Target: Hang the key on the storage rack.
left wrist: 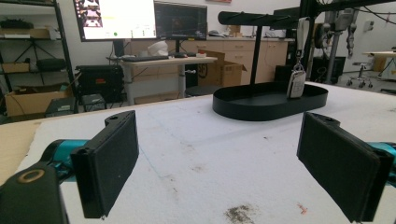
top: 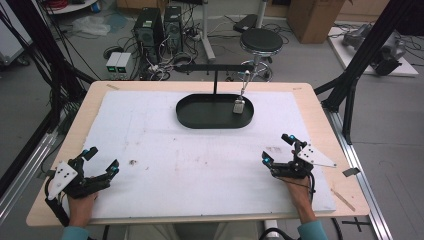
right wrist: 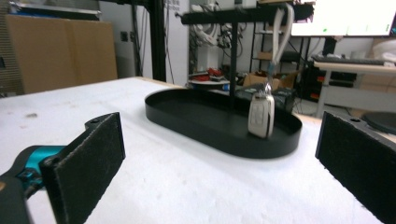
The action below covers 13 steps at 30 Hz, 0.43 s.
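Observation:
A black oval tray (top: 200,117) (left wrist: 243,109) (right wrist: 201,126) with a T-shaped stand (top: 215,67) sits at the far middle of the white mat. A silver key fob (top: 239,105) (left wrist: 295,84) (right wrist: 261,116) hangs from the stand's bar by a pale strap, its lower end at the tray floor. My left gripper (top: 102,161) (left wrist: 219,163) rests open at the near left of the mat, nothing between its pads. At the near right my right gripper (top: 277,148) (right wrist: 224,168) is open and holds nothing, facing the tray.
The white mat (top: 200,160) covers most of the wooden table (top: 320,100). Small dark stains (top: 133,162) mark the mat near the left gripper. Beyond the table stand a black stool (top: 261,41), computer towers (top: 150,27) and black frame posts (top: 350,80).

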Tool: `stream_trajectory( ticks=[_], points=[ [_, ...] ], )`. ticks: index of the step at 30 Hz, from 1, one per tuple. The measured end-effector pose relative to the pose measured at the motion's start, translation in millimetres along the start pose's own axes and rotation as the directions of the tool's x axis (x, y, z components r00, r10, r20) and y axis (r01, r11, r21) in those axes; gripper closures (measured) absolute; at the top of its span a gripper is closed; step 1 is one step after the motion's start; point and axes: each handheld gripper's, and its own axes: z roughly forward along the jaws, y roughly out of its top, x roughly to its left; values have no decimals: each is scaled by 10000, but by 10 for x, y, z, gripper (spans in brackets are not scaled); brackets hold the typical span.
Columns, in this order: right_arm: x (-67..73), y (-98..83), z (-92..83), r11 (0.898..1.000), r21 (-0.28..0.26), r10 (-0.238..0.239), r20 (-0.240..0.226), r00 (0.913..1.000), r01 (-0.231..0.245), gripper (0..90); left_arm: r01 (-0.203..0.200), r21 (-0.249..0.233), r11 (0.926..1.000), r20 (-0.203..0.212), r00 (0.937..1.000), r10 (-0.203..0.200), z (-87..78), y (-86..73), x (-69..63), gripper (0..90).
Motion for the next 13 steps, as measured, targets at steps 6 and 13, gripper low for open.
stream_trajectory(
  ticks=[6, 13],
  points=[
    [-11, -127, -22, 9996, 273, 2, 253, 9997, -9, 6, 11, -16, 10000, 13, 10000, -11, 1, 0, 1, 132],
    [-11, -133, -20, 9992, 398, 80, 423, 9991, -97, 6, 19, -56, 10000, -9, 10000, -19, -4, -2, 1, 132]
  ],
)
